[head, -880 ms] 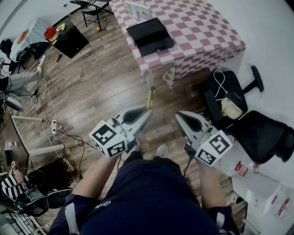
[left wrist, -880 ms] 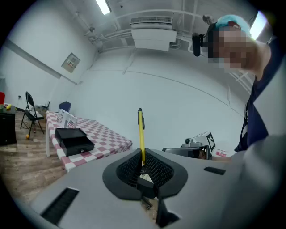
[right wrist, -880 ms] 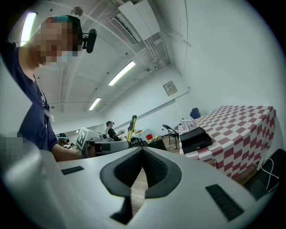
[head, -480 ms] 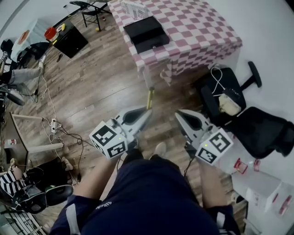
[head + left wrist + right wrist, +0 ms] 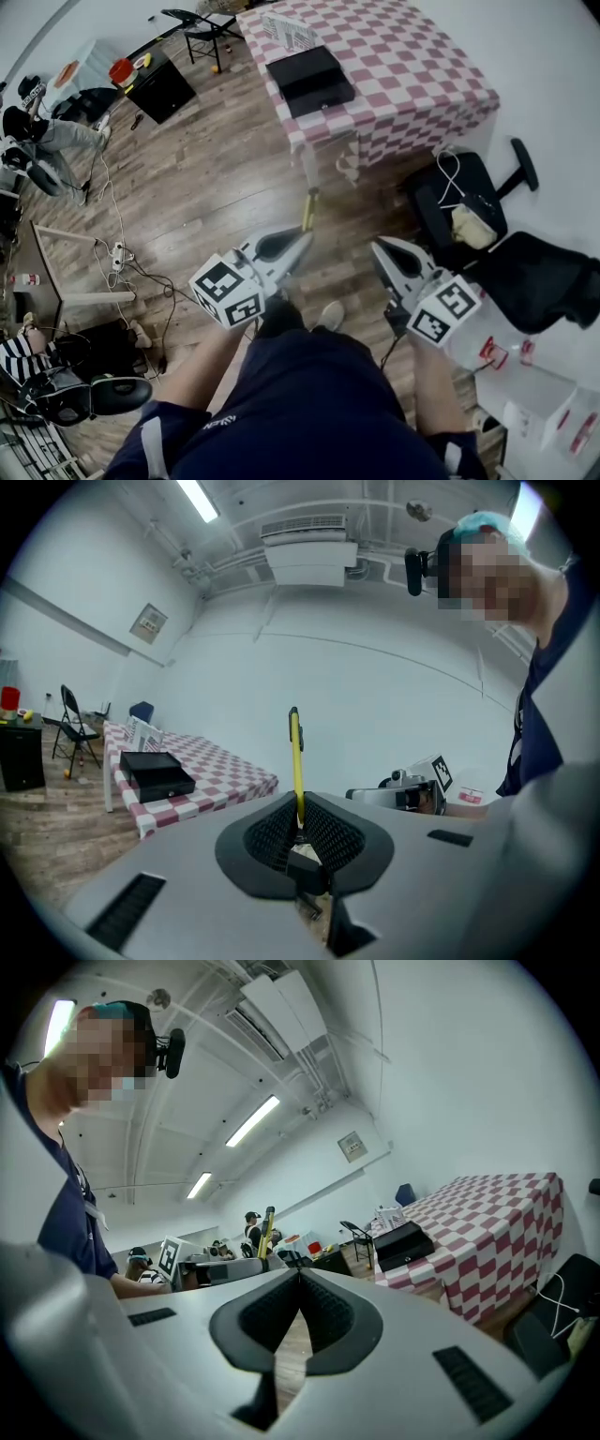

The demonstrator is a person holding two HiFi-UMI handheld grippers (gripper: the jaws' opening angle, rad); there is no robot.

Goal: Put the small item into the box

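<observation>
Presently left gripper [image 5: 302, 236] clamping yellow pen [image 5: 296, 761]; right gripper [image 5: 300, 1279] sitting closed, empty; black box [image 5: 309, 75] lying well apart; worth gripping firmly walking over.

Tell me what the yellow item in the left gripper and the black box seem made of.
Yellow item: probably plastic, going by its smooth, even yellow shaft with a black end. Black box: matte black with crisp edges; plastic or metal, cannot tell.
</observation>
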